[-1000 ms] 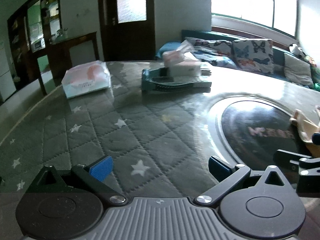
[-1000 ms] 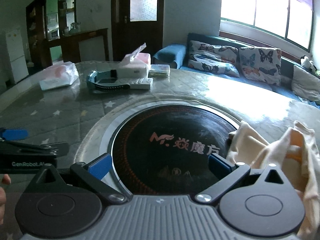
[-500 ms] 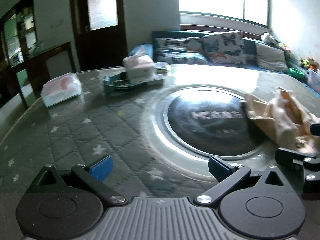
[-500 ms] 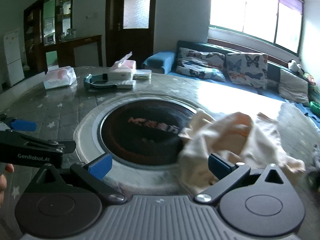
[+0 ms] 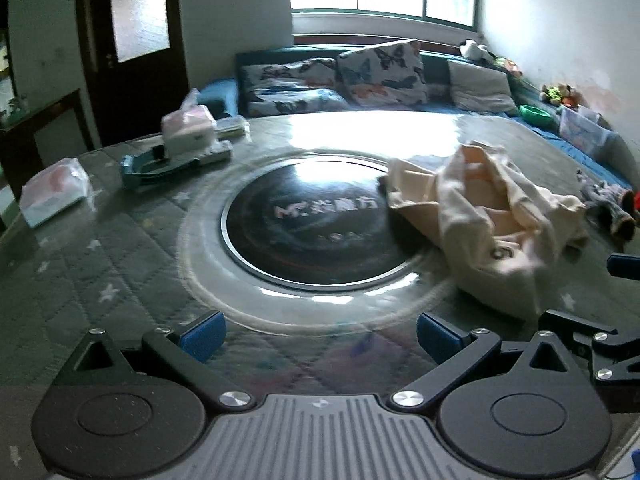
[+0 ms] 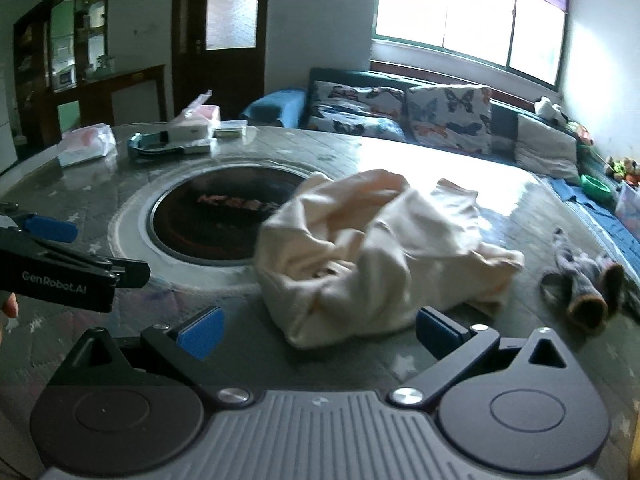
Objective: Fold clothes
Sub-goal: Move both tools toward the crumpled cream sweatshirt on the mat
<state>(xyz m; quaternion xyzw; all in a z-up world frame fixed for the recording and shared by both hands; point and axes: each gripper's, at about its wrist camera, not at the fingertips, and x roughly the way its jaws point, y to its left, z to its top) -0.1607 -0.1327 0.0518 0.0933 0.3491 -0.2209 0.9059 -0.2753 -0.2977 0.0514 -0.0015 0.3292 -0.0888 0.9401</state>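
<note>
Right of centre in both wrist views, a cream garment [image 6: 380, 248] lies crumpled on the desk [image 6: 520, 200], its near edge overlapping the rim of the dark round inset plate [image 5: 312, 220]. Grey socks [image 6: 580, 284] lie apart at far right. Tissue box [image 5: 188, 128] and plastic packet [image 5: 52, 192] sit upper left, well clear.

Left gripper [image 5: 318, 332]: jaws wide open, holding nothing, aimed at the plate. Right gripper [image 6: 318, 330]: jaws wide open, empty, garment just ahead between the blue pads.

Step, as judged: approach, folding not yet begun. Next move likely calls for finding a hem or shoulder, pinching it, and spreading the cloth flat.
</note>
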